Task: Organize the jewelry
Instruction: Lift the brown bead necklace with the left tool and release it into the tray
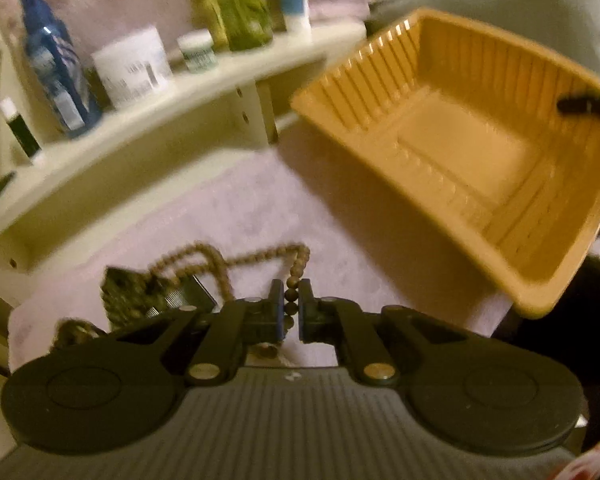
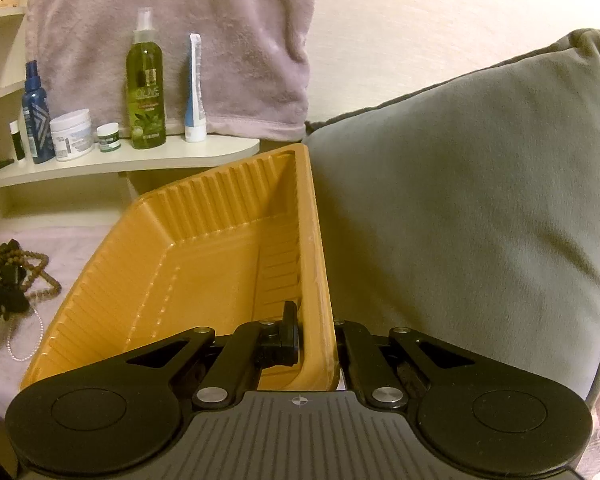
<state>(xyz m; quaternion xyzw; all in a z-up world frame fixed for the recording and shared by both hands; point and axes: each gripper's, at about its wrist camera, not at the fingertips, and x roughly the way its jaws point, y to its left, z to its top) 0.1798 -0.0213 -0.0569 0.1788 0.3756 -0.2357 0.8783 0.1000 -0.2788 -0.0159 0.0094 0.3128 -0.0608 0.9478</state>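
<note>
Pinched in the left gripper (image 1: 291, 308), narrow jaws hold a brown bead necklace (image 1: 288, 264) over the pink blanket (image 1: 236, 208). Right gripper (image 2: 318, 340) jaws clamp the tilted orange tray (image 2: 204, 264) wall, grey pillow (image 2: 460, 200) beside it. Shelf (image 2: 140, 160) with bottles stands behind.

The green spray bottle (image 2: 146, 92) reads "OLIVE"; other labels are illegible.
</note>
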